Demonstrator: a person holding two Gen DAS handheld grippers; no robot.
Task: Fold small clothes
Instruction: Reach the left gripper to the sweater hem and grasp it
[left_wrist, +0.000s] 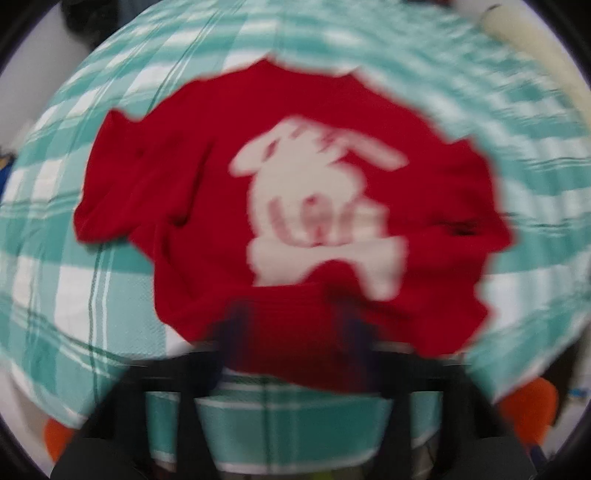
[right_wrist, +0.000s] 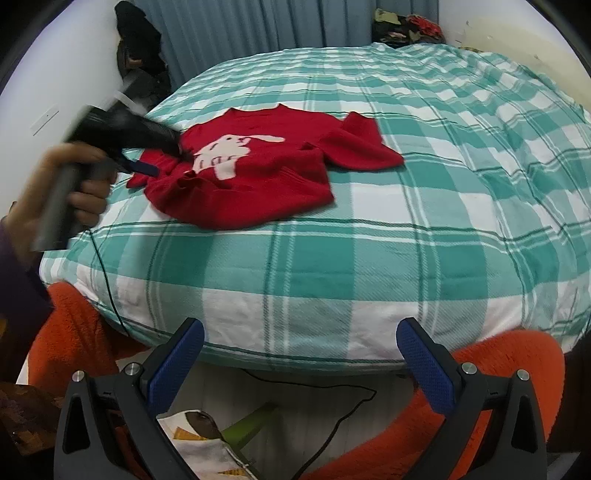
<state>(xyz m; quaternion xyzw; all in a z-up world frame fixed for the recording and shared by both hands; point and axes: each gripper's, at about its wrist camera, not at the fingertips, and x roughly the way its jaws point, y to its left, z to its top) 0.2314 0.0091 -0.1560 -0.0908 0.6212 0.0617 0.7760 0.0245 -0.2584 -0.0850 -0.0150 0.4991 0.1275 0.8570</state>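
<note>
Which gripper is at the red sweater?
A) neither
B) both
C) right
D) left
D: the left gripper is down on the red sweater, at its edge, while the right gripper hangs open over the near edge of the checked bedspread.

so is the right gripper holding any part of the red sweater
No, the right gripper hangs open at the near edge of the bed, with nothing between its pads, well apart from the red sweater.

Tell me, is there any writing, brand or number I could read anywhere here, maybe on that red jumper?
None readable.
Red sweater: only a pale rabbit picture; the reddish marks on it are too blurred in the left wrist view to read as letters.
Checked bedcover: pattern only, no text.
</note>
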